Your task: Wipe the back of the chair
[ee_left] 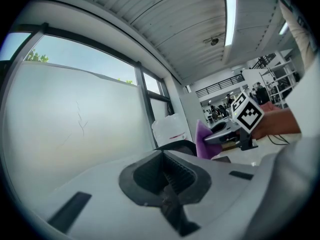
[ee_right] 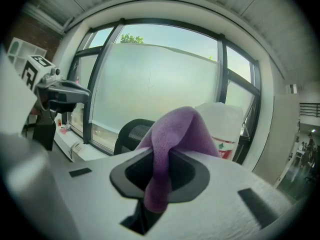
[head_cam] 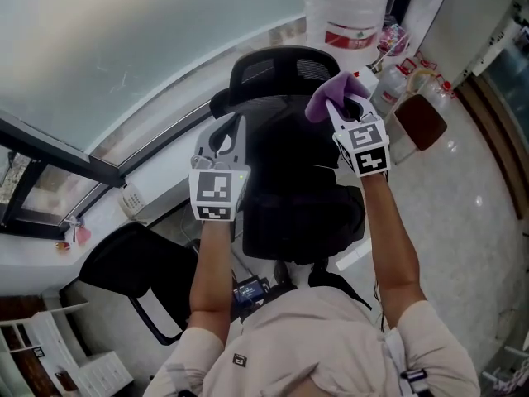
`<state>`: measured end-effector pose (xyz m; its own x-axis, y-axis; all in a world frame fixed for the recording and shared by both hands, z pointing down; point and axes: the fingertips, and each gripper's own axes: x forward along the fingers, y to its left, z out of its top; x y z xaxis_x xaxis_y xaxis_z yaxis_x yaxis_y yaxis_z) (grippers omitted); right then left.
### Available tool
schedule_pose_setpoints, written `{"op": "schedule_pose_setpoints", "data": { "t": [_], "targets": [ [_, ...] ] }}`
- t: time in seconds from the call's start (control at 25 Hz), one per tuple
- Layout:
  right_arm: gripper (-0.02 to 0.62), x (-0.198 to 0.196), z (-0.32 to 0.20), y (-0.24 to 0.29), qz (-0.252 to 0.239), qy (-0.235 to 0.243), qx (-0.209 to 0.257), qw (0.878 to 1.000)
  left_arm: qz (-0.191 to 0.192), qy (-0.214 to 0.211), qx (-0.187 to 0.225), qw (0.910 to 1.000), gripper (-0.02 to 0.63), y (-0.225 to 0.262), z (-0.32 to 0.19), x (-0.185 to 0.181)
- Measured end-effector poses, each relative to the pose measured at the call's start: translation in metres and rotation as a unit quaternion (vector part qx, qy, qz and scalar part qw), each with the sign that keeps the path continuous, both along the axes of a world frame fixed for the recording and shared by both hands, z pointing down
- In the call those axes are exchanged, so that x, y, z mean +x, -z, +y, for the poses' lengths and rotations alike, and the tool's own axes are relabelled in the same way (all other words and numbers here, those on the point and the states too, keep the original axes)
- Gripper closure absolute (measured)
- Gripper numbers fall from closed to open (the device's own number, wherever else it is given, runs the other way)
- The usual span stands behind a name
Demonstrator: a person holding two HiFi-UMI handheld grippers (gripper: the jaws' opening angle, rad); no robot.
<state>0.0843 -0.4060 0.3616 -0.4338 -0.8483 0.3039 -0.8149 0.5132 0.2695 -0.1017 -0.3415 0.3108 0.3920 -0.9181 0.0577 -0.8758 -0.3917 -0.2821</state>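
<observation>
You stand over the black office chair [head_cam: 293, 172], both forearms reaching out above its back toward the headrest [head_cam: 277, 66], which sits on the side nearest the window [head_cam: 124, 48]. Your right hand-held gripper [head_cam: 337, 110] is clamped on a purple cloth [head_cam: 325, 98]. The right gripper view shows the fabric pinched between the jaws and folded up over them in a loose hump, so soft material leads wherever the tool goes. It hangs at the upper right edge of the chair back, just beside the headrest, which looks like a sensible spot to start a wiping stroke. Whether the cloth is touching the chair cannot be told from these views. Your left hand-held gripper [head_cam: 233, 129] has its jaws drawn together on nothing and sits by the upper left edge of the back, most likely placed there to brace the chair against turning while the other side is wiped. A large white container [head_cam: 343, 11] stands beyond the headrest, and a second dark chair [head_cam: 136, 267] sits at your lower left, well apart from the work.
</observation>
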Motion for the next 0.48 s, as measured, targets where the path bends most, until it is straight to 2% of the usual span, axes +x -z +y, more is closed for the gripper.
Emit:
{"op": "schedule_pose_setpoints", "data": {
  "t": [0.48],
  "targets": [
    [0.546, -0.003, 0.079, 0.078, -0.007, 0.036, 0.057, 0.998, -0.023, -0.01, 0.022, 0.9994, 0.597, 0.034, 0.048, -0.005]
  ]
}}
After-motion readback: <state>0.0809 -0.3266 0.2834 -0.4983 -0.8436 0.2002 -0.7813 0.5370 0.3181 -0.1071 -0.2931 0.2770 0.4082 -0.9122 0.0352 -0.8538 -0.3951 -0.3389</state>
